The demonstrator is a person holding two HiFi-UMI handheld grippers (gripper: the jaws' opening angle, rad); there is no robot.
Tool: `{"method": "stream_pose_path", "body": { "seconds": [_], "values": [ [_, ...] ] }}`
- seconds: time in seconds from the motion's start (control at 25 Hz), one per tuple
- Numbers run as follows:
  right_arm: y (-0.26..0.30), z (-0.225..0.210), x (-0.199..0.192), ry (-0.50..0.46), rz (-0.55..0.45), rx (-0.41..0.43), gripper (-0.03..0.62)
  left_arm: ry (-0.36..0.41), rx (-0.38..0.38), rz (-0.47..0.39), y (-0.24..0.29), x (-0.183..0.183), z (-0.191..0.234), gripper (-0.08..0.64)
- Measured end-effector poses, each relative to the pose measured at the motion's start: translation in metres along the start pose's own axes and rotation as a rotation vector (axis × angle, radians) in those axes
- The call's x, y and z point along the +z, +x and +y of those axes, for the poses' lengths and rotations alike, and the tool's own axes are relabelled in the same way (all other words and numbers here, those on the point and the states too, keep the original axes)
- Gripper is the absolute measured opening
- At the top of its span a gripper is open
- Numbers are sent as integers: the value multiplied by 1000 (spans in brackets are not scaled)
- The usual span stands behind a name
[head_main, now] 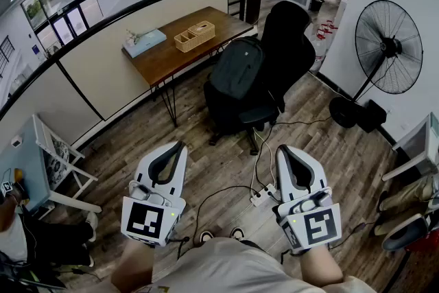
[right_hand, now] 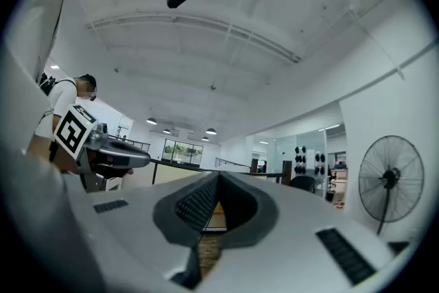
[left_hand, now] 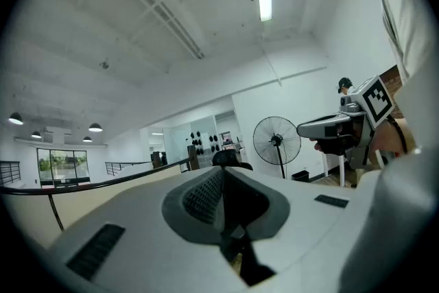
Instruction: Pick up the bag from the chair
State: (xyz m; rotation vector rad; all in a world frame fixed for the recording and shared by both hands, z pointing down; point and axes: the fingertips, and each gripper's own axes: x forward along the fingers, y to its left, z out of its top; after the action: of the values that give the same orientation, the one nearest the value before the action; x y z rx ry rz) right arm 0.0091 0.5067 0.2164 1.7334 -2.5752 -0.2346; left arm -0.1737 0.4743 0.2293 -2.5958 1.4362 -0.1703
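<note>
I hold both grippers level, near me, over wood floor [head_main: 219, 156]. Left gripper [head_main: 177, 147]: fingers [left_hand: 203, 197] clenched, nothing between. Right gripper [head_main: 283, 149]: fingers [right_hand: 196, 205] clenched, also empty. Bag [head_main: 236, 72], dark backpack, stands upright on seat of black chair [head_main: 291, 38], against backrest, well apart from both grippers, on far side. Wooden worktop [head_main: 171, 55] just left of chair. Standing fan [head_main: 388, 46] at right, by wall.

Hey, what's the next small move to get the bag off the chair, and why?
Probably step forward toward the chair: the bag sits on it well ahead of the left gripper and right gripper, both with jaws shut and empty.
</note>
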Motion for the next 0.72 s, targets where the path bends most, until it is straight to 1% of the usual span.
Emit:
{"method": "stream_pose_path", "body": {
  "seconds": [0.16, 0.48, 0.6, 0.72],
  "values": [
    [-2, -9, -3, 35, -17, 1, 3, -12, 0, 8, 2, -2, -6, 14],
    [-8, -24, -9, 52, -9, 3, 3, 10, -6, 7, 14, 1, -20, 14],
    [-13, -34, -14, 56, -1, 4, 3, -6, -13, 14, 20, 1, -30, 14],
    [-19, -42, -14, 78, -19, 23, 3, -9, 6, 22, 22, 2, -38, 14]
  ]
}}
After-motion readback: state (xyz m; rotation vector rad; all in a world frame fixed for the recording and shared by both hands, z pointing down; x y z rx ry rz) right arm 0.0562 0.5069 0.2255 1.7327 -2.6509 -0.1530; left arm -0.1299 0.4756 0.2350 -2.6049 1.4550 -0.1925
